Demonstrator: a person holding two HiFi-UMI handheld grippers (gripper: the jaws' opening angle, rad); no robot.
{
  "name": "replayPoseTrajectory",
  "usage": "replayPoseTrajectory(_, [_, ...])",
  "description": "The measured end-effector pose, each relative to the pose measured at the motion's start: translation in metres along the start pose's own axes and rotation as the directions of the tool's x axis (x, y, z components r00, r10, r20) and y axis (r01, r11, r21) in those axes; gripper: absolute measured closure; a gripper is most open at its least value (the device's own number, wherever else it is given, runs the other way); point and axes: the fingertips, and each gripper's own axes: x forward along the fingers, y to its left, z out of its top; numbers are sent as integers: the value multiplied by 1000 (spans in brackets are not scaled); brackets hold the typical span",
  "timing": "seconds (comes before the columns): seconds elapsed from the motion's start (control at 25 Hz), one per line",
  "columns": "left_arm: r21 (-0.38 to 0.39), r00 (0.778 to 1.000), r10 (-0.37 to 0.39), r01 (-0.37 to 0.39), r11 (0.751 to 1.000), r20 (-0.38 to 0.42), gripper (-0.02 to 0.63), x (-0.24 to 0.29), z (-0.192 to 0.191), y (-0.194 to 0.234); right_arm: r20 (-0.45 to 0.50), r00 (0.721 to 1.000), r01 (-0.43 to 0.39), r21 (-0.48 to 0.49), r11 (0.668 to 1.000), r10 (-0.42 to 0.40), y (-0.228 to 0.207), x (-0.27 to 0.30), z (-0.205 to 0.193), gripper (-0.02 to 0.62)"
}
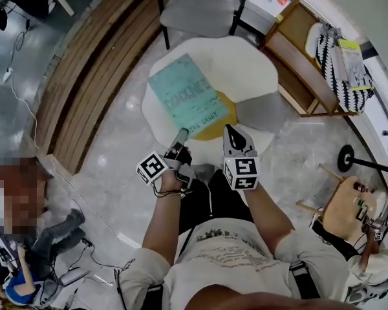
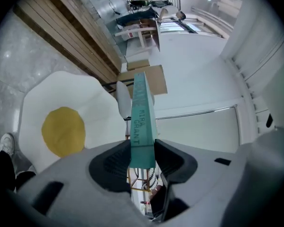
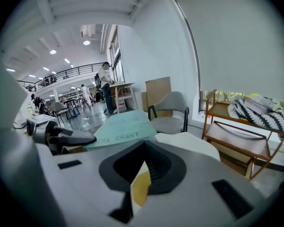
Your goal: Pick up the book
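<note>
Teal book (image 2: 142,122), prob. paperback, in L claw (image 2: 143,161).

Yellow patch (image 1: 218,125) partly beneath book (image 1: 189,97)

Open floor (image 1: 116,150) either side of the egg-shaped table (image 1: 246,70), a grey chair (image 1: 200,11) (close in) along its far edge.

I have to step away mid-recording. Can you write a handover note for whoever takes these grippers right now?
Left gripper: shut on the near edge of the teal book.
Right gripper: jaws nearly together, nothing between them, beside the book above the egg-shaped table.
Book: over the table, seemingly raised off it; the clearance is hard to judge.
Done: the grasp.
Left: check that the book is clear of the table, then lift it away steadily.
</note>
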Motion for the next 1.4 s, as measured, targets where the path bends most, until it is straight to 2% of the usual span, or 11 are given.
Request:
replayPoseTrajectory(0.24, [-12, 997, -16, 17, 1000, 74, 433, -25, 16, -75, 53, 997, 48, 10, 999, -49, -11, -36, 58, 571])
replayPoseTrajectory(0.4, [28, 997, -36, 34, 999, 69, 433, -32, 17, -124, 137, 989, 61, 1, 998, -60, -6, -57, 109, 571])
replayPoseTrajectory(0.6, [85, 993, -101, 96, 992, 62, 433, -23, 22, -192, 271, 958, 95, -7, 995, -89, -9, -73, 180, 571])
replayPoseTrajectory(0.76, [92, 987, -134, 127, 988, 85, 434, -19, 31, -236, 353, 929, 118, 14, 993, -115, -16, -89, 226, 571])
replayPoseTrajectory(0.92, [91, 979, -166, 156, 984, 116, 434, -21, 41, -261, 389, 916, 103, 10, 995, -99, -15, -99, 247, 571])
replayPoseTrajectory(1.12, [85, 978, -169, 160, 984, 121, 433, -26, 42, -268, 412, 908, 90, -12, 996, -77, -7, -108, 256, 571])
replayPoseTrajectory(1.4, [135, 978, -171, 154, 979, 118, 434, -33, 40, -265, 400, 915, 73, -31, 997, -55, 4, -110, 254, 571])
